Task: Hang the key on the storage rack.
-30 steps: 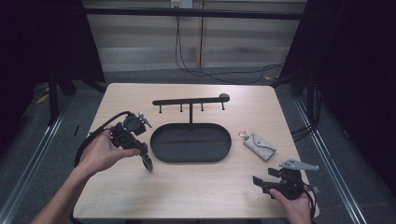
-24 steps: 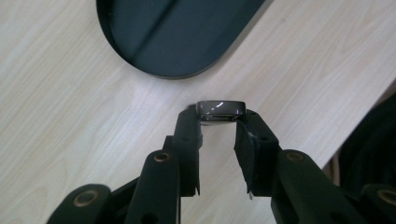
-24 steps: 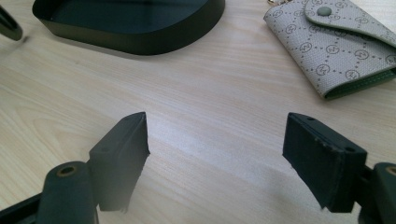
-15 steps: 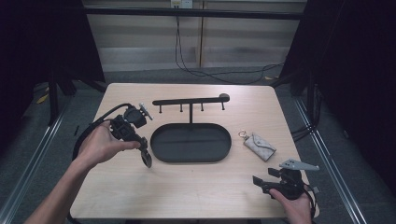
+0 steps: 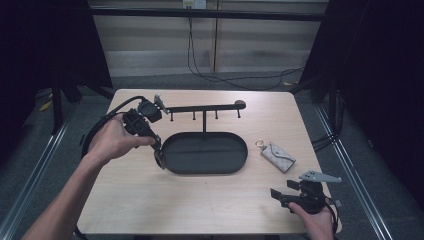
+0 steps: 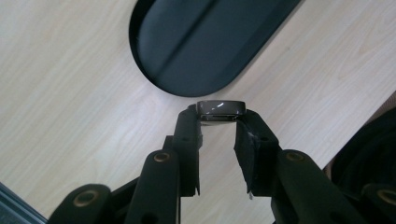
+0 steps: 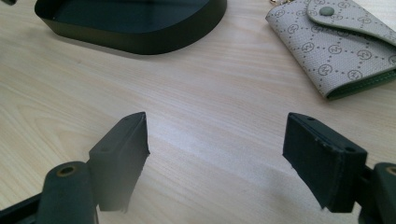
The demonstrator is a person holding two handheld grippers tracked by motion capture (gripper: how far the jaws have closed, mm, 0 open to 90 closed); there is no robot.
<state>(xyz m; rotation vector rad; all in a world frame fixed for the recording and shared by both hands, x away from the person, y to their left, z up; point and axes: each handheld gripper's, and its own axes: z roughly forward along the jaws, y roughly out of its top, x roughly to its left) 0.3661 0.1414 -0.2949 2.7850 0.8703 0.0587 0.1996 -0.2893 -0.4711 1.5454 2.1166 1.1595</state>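
We see the left gripper (image 5: 159, 159) held above the table (image 5: 150, 210), at the left end of the oval black tray (image 5: 240, 155). Its jaws are closed on a small dark flat object (image 6: 220, 108), maybe a watch case, but we cannot tell exactly what it is. In the left gripper view this object lies across the two jaw tips: its long axis goes from one jaw to the other, and its thin shiny edge looks toward the tray. It is in the air over the bare wood just beside the tray rim, not inside the tray.

The right gripper (image 5: 287, 196) rests low at the near right corner of the table, with its jaws wide apart and nothing between them. A beige patterned key pouch (image 7: 341, 42) lies flat on the table near it, to the right of the tray. Behind the tray stands a black hook rack (image 5: 205, 107).
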